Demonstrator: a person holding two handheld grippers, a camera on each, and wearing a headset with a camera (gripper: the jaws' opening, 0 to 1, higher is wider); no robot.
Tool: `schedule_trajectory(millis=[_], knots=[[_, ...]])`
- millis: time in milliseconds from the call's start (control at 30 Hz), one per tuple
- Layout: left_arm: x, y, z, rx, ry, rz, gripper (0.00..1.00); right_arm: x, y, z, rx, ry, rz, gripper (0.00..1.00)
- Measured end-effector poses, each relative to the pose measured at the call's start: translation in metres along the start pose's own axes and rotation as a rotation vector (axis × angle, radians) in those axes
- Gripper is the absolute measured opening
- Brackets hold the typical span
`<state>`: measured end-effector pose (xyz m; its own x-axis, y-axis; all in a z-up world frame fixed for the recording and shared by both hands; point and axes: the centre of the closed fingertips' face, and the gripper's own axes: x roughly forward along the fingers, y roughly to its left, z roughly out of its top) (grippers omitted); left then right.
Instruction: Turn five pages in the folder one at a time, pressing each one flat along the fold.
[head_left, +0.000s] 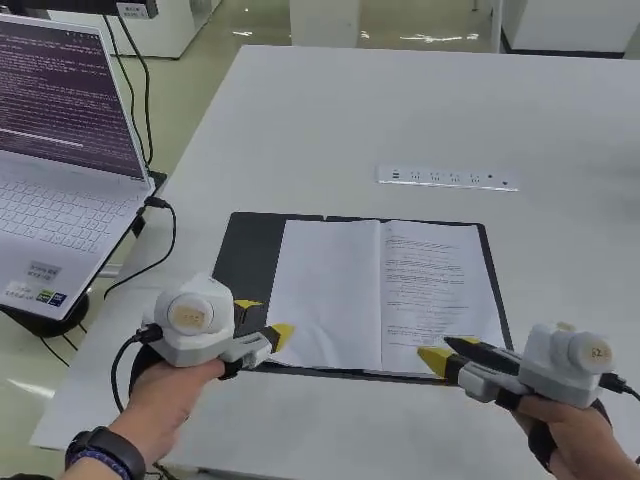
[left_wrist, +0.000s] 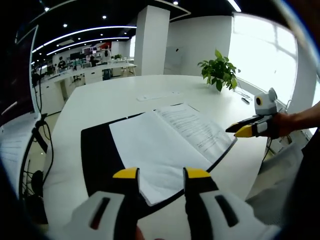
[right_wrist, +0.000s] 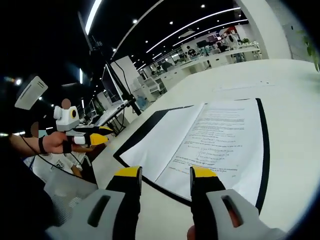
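I held a gripper in each hand over a white desk (head_left: 330, 120). The folder (head_left: 250, 262) lay open and flat close to the desk's near edge, about midway along it. Its black cover showed as a wide band on the left and a thin border around the rest. The left page (head_left: 325, 290) was blank white, and the right page (head_left: 435, 285) carried lines of small print, too fine to read. The fold ran between them, from the near edge toward the far one.

My left gripper (head_left: 265, 320) hovered at the folder's near left corner. Its yellow-tipped jaws were parted with nothing between them, and in the left gripper view the corner of the blank page sat just past the tips. My right gripper (head_left: 445, 352) hung at the near right corner, over the lower edge of the printed page. Its jaws were likewise spread and empty. I could not tell whether either one touched the paper.

A white socket strip (head_left: 447, 178) lay flat beyond the folder, toward the far edge. An open laptop (head_left: 60, 170) sat just beyond the desk's left edge, with a black cable (head_left: 165, 245) trailing down from its side. In the left gripper view a green potted plant (left_wrist: 218, 70) stood at the desk's far side.
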<state>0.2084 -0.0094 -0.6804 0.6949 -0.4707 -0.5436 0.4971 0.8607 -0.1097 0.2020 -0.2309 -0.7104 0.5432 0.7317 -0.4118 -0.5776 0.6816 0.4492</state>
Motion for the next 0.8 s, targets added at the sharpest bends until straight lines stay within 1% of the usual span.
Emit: schedule_trajectory(millis=[100,200,333,467,600,667,733,800], knots=[[-0.007,0.001,0.006,0.012,-0.007,0.005,0.36,-0.009,-0.005,0.006,-0.01,-0.017,-0.013,0.4],[-0.014,0.003,0.01,0.017,-0.011,0.008,0.39,-0.017,-0.007,0.009,-0.017,-0.028,-0.023,0.42],[-0.025,0.007,0.013,0.015,-0.023,0.02,0.42,-0.029,-0.011,0.008,-0.023,-0.04,-0.038,0.5],[-0.033,0.006,0.014,0.016,-0.028,0.026,0.45,-0.041,-0.015,0.004,-0.017,-0.047,-0.061,0.51],[-0.042,0.002,0.011,0.005,-0.039,0.036,0.49,-0.054,-0.016,0.005,-0.018,-0.064,-0.084,0.53],[-0.045,0.0,0.01,0.003,-0.04,0.038,0.51,-0.058,-0.016,0.005,-0.015,-0.071,-0.089,0.55],[-0.048,-0.001,0.01,0.001,-0.042,0.042,0.53,-0.065,-0.017,0.007,-0.006,-0.09,-0.101,0.56],[-0.051,-0.001,0.011,0.0,-0.045,0.045,0.56,-0.069,-0.017,0.007,-0.004,-0.097,-0.106,0.57]])
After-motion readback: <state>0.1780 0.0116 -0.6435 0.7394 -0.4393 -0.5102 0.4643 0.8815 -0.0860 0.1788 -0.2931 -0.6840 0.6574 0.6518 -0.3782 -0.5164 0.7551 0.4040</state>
